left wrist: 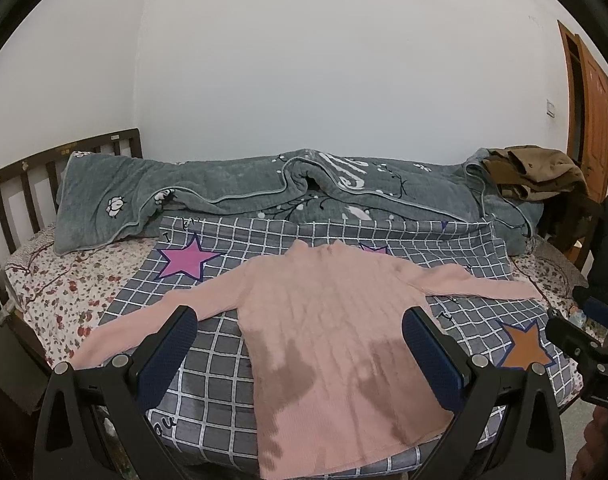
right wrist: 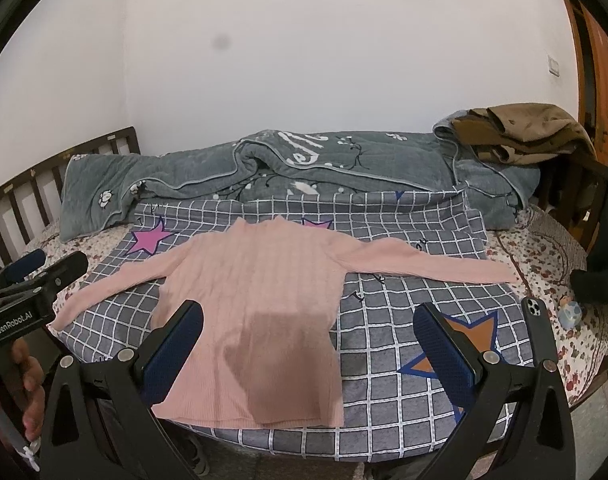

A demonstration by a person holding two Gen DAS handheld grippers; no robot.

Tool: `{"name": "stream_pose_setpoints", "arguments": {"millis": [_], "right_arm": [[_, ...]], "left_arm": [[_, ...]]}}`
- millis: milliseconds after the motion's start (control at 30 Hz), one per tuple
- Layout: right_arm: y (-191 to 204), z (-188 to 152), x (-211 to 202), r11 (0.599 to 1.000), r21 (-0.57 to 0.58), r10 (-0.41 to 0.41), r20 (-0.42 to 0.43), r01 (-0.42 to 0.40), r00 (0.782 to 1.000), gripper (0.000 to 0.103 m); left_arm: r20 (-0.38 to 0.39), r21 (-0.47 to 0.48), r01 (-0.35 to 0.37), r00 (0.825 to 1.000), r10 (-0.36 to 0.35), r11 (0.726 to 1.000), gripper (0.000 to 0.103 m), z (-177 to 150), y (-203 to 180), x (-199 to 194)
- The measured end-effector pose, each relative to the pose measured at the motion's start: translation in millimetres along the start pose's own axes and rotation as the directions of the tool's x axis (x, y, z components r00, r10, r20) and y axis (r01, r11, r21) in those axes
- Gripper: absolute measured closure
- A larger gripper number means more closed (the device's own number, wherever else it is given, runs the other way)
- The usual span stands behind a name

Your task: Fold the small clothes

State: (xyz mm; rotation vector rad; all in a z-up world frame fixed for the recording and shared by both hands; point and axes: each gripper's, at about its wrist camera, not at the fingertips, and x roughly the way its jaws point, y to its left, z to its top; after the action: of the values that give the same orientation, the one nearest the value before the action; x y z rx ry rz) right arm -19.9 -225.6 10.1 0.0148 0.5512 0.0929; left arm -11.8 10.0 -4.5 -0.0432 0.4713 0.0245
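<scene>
- A pale pink ribbed long-sleeved sweater (left wrist: 328,320) lies flat and face up on a grey quilt with a white grid and coloured stars (left wrist: 484,248), collar toward the far side, hem at the near edge of the bed.
- Both sleeves stretch straight out, one to the left and one to the right (the right one reaches just past the quilt's edge).
- The left gripper (left wrist: 299,340) hangs above the sweater's lower body, its blue-padded fingers spread wide and holding nothing.
- The right gripper (right wrist: 308,340) is likewise spread wide and empty, above the sweater's right hem and an orange star.
- A rumpled grey-green padded blanket (left wrist: 223,188) lies along the far side, with a heap of brown clothes (left wrist: 536,172) at its right end.
- A dark wooden slatted headboard (left wrist: 31,176) stands at the left.
</scene>
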Motion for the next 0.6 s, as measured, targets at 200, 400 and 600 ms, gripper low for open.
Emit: {"name": "stream_pose_setpoints", "arguments": {"millis": [200, 400, 600], "right_arm": [[6, -1, 3, 1.0, -0.013, 0.011, 0.005, -0.01, 1.0, 0.0], [14, -5, 15, 0.999, -0.022, 0.04, 0.002, -0.04, 0.999, 0.0], [28, -13, 35, 0.997, -0.033, 0.067, -0.006, -0.067, 0.998, 0.0]], "left_arm": [[-0.028, -0.037, 0.049, 0.998, -0.05, 0.998, 0.0, -8, 11, 9], [-0.041, -0.056, 0.096, 0.994, -0.099, 0.994, 0.0, -20, 27, 23], [-0.072, -0.082, 0.094, 0.992, -0.1, 0.992, 0.0, -37, 51, 49]]}}
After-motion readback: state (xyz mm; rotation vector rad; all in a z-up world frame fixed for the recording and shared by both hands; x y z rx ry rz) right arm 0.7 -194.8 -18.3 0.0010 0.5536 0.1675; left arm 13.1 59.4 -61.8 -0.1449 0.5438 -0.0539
